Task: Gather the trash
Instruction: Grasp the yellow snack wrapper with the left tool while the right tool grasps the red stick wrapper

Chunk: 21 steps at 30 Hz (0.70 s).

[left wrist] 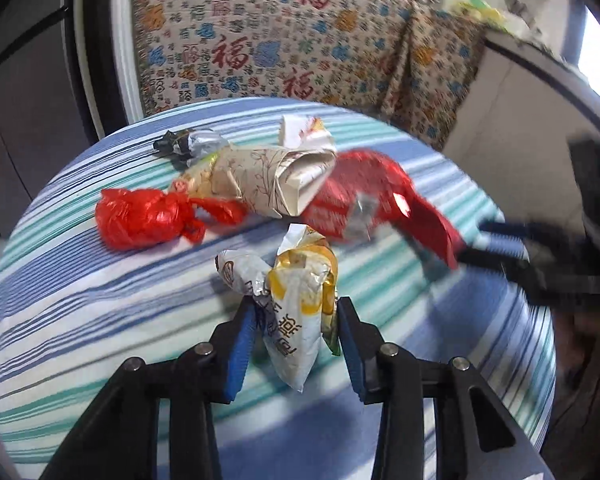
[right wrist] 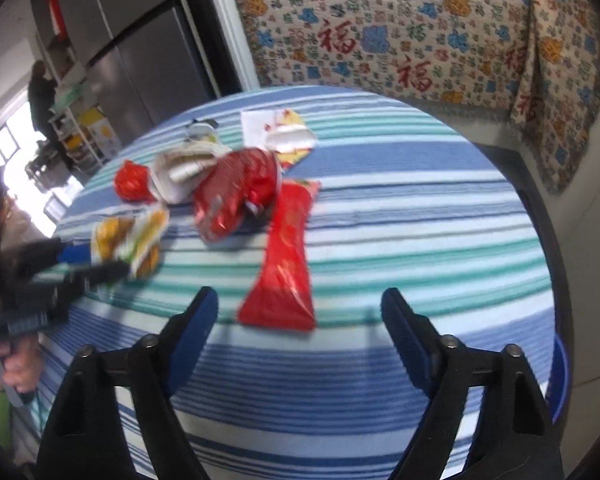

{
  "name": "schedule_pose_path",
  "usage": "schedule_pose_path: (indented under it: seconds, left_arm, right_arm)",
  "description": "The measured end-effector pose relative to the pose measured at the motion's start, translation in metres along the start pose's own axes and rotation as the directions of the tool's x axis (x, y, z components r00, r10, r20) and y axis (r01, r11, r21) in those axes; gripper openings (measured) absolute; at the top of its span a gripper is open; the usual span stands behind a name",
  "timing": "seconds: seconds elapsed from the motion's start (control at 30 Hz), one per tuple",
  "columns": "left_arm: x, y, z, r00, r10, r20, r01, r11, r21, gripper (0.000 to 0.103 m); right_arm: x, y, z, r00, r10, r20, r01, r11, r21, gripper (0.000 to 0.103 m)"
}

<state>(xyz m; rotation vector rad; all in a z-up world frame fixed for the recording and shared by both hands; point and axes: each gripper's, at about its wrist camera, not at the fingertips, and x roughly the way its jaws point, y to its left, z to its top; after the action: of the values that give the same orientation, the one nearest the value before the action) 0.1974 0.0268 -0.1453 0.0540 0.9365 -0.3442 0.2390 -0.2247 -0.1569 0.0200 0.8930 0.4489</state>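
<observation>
- Spreading across both views: a round table [right wrist: 400, 208] under a cloth striped blue, teal and white, with a patterned cloth [right wrist: 440, 40] bearing red characters hanging behind it.
- Standing at the far left of the right wrist view: grey cabinet doors [right wrist: 140, 40], with a person [right wrist: 40, 96] small in the distance beside shelves.
- Lying flat and lengthwise just ahead of the right gripper [right wrist: 300, 308]: a long red wrapper [right wrist: 286, 264], its near end between the fingertip lines yet touched by neither pad; jaws standing wide, holding nothing.
- Resting against the far end of that wrapper: a crumpled red foil bag [right wrist: 236, 196], blurred.
- Sitting folded beside the foil bag, toward the table's middle: a beige paper wrapper [left wrist: 268, 176] printed with a leaf pattern.
- Lying at the left of the pile: a knotted red plastic bag [left wrist: 140, 216].
- Being pinched between the blue pads of the left gripper [left wrist: 296, 312]: a crumpled white-and-yellow snack wrapper [left wrist: 296, 292], jaws narrow around it, its lower end dangling between the fingers; lift off the cloth not clear.
- Resting at the far edge of the pile: a small black-and-silver scrap [left wrist: 188, 144].
- Gripping the left tool's handle at the lower left of the right wrist view: a hand [right wrist: 16, 364].
</observation>
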Motion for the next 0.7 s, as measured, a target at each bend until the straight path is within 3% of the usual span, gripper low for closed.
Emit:
schedule_pose_path:
  seconds: [0.1,0.2,0.33,0.47,0.6,0.7]
  left_arm:
    - [-0.009,-0.005,-0.018,1.0,0.015,0.0,-0.015,0.999,0.037,0.043]
    - [-0.01,-0.002,-0.025,1.0,0.012,0.009,-0.012,1.0,0.02,0.052]
    - [-0.013,0.005,-0.025,1.0,0.009,0.011,-0.009,1.0,-0.01,0.068]
    - [-0.017,0.006,-0.024,1.0,0.003,0.029,-0.003,1.0,-0.029,0.075]
    - [-0.012,0.002,-0.022,0.999,0.042,0.026,-0.041,0.999,-0.03,0.075]
    - [-0.001,0.004,-0.017,0.998,0.055,0.009,-0.054,0.997,-0.062,0.075]
  right_arm:
    - [0.013,0.009,0.008,1.0,0.014,-0.011,-0.014,1.0,-0.005,0.07]
    - [0.032,0.016,0.01,0.998,-0.039,-0.051,0.038,0.999,-0.029,0.022]
    - [0.021,0.013,-0.001,0.994,-0.098,-0.04,0.098,0.995,-0.013,0.022]
    - [0.0,0.009,-0.024,0.984,-0.175,-0.035,0.174,0.984,-0.037,0.022]
    - [-0.003,0.01,-0.033,0.99,-0.135,-0.044,0.132,0.989,-0.06,0.022]
    - [-0.005,0.005,-0.029,0.995,-0.086,-0.054,0.085,0.996,-0.032,0.029]
